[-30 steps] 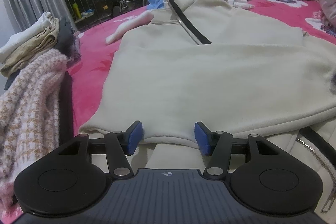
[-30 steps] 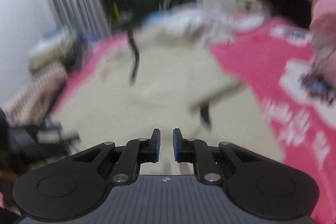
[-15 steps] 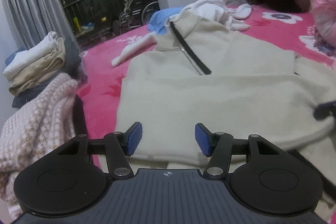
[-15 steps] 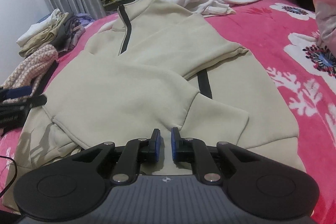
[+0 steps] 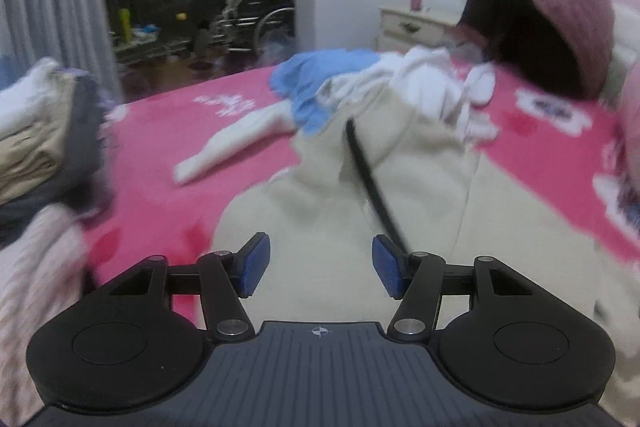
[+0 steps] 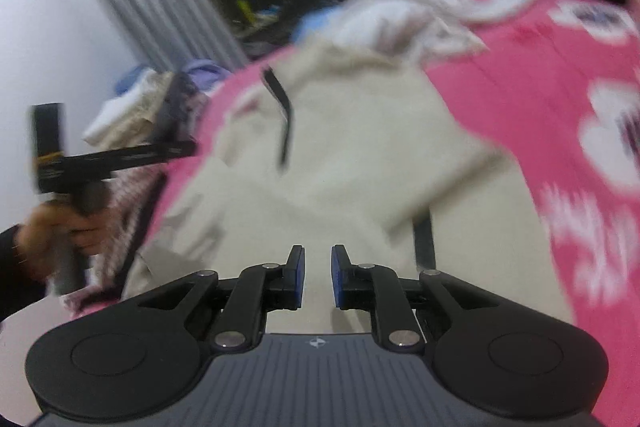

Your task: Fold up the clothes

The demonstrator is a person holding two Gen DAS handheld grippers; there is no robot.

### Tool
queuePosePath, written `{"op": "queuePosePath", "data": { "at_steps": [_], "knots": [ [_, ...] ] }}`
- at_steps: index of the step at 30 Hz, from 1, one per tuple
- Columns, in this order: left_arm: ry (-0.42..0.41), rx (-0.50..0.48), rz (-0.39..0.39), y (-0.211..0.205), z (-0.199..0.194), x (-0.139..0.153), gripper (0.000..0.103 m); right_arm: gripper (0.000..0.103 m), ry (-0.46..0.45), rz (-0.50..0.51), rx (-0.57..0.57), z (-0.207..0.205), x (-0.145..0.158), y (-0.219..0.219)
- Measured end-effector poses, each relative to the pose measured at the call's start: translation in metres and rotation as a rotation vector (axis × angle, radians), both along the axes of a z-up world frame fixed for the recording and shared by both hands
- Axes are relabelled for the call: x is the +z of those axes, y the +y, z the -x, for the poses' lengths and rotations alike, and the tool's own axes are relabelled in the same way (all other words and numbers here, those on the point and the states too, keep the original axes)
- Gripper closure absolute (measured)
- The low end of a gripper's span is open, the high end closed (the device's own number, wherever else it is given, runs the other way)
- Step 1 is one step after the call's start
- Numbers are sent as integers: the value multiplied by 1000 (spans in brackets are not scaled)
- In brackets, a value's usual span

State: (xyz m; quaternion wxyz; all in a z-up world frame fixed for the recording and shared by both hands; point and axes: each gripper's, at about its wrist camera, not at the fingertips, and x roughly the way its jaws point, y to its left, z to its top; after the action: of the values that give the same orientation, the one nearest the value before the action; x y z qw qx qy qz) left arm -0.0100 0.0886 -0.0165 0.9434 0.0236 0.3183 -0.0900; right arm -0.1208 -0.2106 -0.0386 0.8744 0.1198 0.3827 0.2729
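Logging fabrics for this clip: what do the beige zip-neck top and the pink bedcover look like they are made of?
Beige zip-neck top: looks like thick, matte fleece or sweatshirt knit, since it lies in soft rounded folds without sheen; the dark strip at the neck is probably a zipper placket. Pink bedcover: seems a plush, matte printed blanket with white flower patterns, though motion blur hides its pile.

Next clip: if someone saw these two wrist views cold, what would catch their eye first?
The big cream zip-neck sweatshirt, lying spread over the bright pink floral bedspread, fills the middle of both views. At the far end of the bed sits a heap of white and blue clothes, with a stack of folded garments at the left edge. Both grippers hang over the sweatshirt with nothing between their jaws.
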Motion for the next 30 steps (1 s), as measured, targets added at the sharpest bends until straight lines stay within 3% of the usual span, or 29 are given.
{"op": "queuePosePath", "data": {
  "at_steps": [3, 7, 12, 15, 18, 20, 23, 30],
  "knots": [
    [-9, -74, 20, -1, -31, -7, 31, 85, -42, 24, 62, -56, 20, 12],
    [9, -76, 48, 5, -65, -27, 30, 81, -123, 76, 150, -131, 31, 45],
    [33, -43, 272, 35, -99, -40, 30, 78, -160, 132, 250, -218, 20, 94],
    [51, 62, 477, 66, -124, -54, 30, 74, -160, 136, 267, -261, 9, 110],
    [101, 140, 670, 93, -148, -75, 33, 73, -147, 130, 274, -292, 1, 116],
    [138, 143, 754, 100, -161, -88, 37, 73, -150, 136, 296, -303, -2, 119],
    [202, 118, 825, 102, -177, -101, 41, 71, -153, 139, 352, -317, -5, 125],
    [232, 90, 968, 110, -186, -113, 55, 71, -152, 126, 453, -329, -3, 131]
  ]
}}
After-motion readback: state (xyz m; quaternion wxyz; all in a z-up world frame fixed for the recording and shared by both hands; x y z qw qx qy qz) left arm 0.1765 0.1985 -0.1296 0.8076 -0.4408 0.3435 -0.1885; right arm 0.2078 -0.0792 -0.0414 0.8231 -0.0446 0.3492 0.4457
